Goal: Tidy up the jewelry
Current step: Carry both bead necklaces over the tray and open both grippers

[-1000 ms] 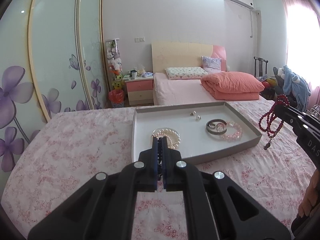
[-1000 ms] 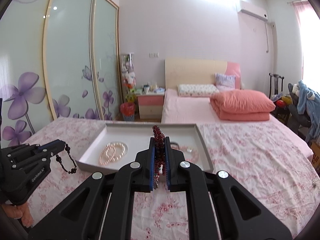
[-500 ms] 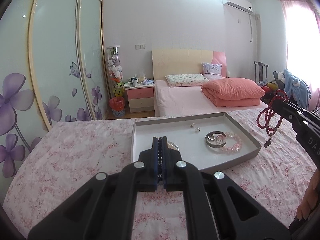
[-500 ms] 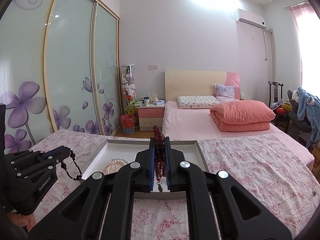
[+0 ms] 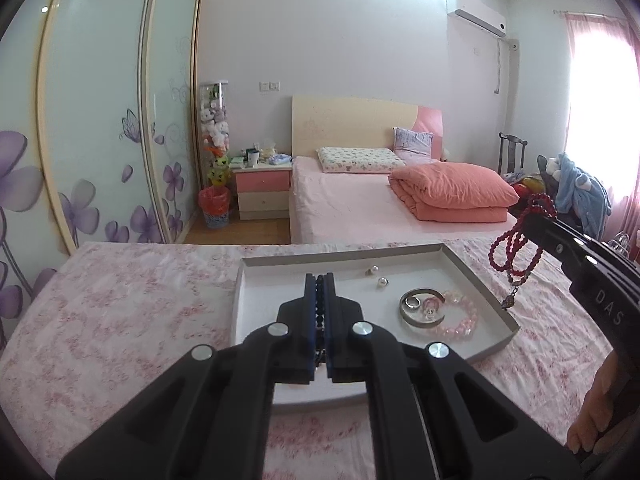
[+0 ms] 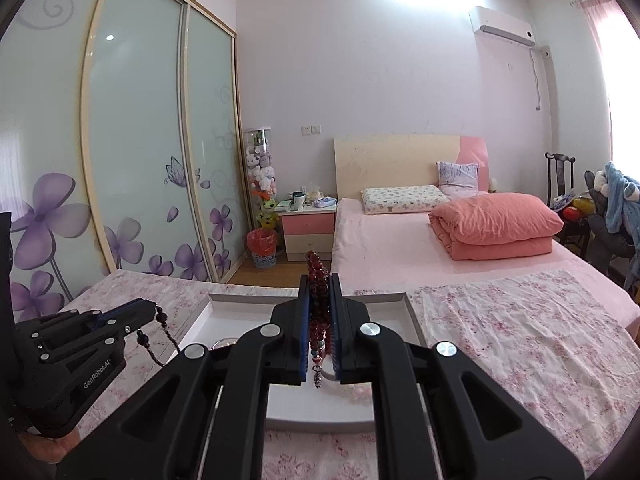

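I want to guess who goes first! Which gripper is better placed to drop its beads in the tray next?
Probably the left gripper. Its dark bead string hangs by the gray tray's near left edge. The right gripper holds the red bead strand beyond the tray's right rim.

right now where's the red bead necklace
Right wrist view, centre: the red bead necklace hangs clamped in the right gripper jaws above the shallow grey tray.
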